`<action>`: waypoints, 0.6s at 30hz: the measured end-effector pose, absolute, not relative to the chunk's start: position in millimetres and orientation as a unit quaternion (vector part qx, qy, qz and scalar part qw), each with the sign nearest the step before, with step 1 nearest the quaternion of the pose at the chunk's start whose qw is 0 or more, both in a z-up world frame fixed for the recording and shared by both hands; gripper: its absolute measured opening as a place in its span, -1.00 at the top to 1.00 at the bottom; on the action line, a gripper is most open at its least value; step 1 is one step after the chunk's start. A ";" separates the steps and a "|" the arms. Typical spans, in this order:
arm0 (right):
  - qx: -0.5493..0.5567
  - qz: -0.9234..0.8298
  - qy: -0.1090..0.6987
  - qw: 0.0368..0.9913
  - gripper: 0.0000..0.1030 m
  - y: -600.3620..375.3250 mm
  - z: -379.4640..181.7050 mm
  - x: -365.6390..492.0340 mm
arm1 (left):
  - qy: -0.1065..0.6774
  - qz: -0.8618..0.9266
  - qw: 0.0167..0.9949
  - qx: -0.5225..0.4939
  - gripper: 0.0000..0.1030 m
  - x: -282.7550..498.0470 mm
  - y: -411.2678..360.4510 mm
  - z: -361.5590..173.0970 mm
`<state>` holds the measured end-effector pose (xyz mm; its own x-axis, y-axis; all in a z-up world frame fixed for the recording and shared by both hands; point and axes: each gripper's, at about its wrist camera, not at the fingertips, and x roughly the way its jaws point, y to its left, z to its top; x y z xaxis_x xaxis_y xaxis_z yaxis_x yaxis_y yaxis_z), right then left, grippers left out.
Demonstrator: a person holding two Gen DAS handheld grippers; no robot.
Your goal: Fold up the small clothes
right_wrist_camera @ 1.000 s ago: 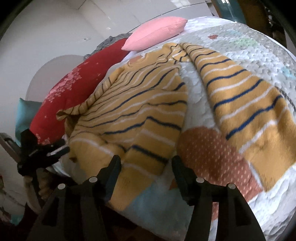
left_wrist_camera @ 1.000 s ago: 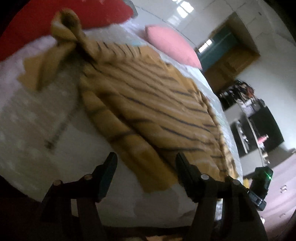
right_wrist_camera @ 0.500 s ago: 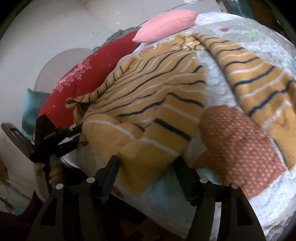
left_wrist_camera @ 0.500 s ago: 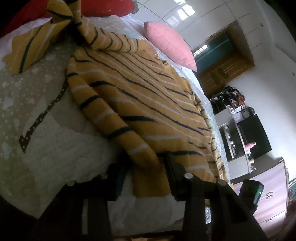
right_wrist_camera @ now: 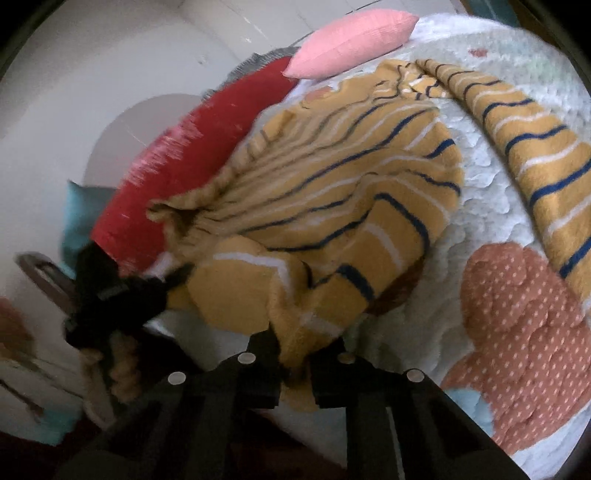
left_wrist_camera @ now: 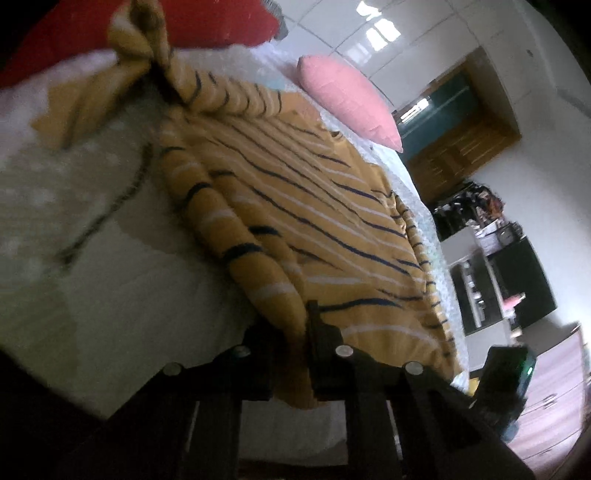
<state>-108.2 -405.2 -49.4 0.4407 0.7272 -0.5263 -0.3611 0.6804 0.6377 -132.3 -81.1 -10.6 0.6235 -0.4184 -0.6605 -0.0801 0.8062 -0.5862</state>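
A: Item, striped sweater (left_wrist_camera: 314, 221): location?
B: Lying on the quilt (right_wrist_camera: 480, 155), below the pink pillow (left_wrist_camera: 347, 99).
A: Change?
B: Left gripper (left_wrist_camera: 291, 332) and right gripper (right_wrist_camera: 295, 347), open a second ago, are now pinching the hem; folding is starting.

White tiled wall (left_wrist_camera: 369, 22), wooden door frame (left_wrist_camera: 469, 147) — pink pillow (left_wrist_camera: 347, 96), red cushion (right_wrist_camera: 207, 147) on quilted bed (right_wrist_camera: 480, 206).

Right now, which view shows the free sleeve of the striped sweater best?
The right wrist view: the sleeve lies flat across the quilt, stripes sharp. The left wrist view shows that sleeve only far off, bunched and blurred.
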 end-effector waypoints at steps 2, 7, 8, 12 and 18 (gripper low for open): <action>0.251 0.365 0.407 0.799 0.78 -413.3 -41.8 -118.1 | 0.416 -0.094 0.857 -0.289 0.84 -149.6 -80.2 1.0; 0.252 0.393 0.403 0.787 0.79 -430.9 -31.0 -150.9 | 0.415 -0.084 0.862 -0.279 0.84 -197.1 -83.6 15.4; 0.254 0.393 0.404 0.787 0.79 -435.0 -32.0 -156.6 | 0.418 -0.083 0.861 -0.279 0.84 -202.6 -84.4 14.1; 0.220 0.367 0.423 0.799 0.77 -439.5 -46.0 -168.8 | 0.435 -0.068 0.859 -0.262 0.83 -209.6 -90.6 3.7; 0.213 0.330 0.426 0.815 0.48 -440.3 -55.6 -172.3 | 0.422 -0.054 0.885 -0.191 0.60 -211.9 -106.2 19.9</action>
<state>-172.3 -440.3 -55.6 0.4186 0.7201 -0.5534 -0.3563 0.6907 0.6293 -211.9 -106.2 19.9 0.6384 -0.2559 -0.7259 -0.0661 0.9214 -0.3829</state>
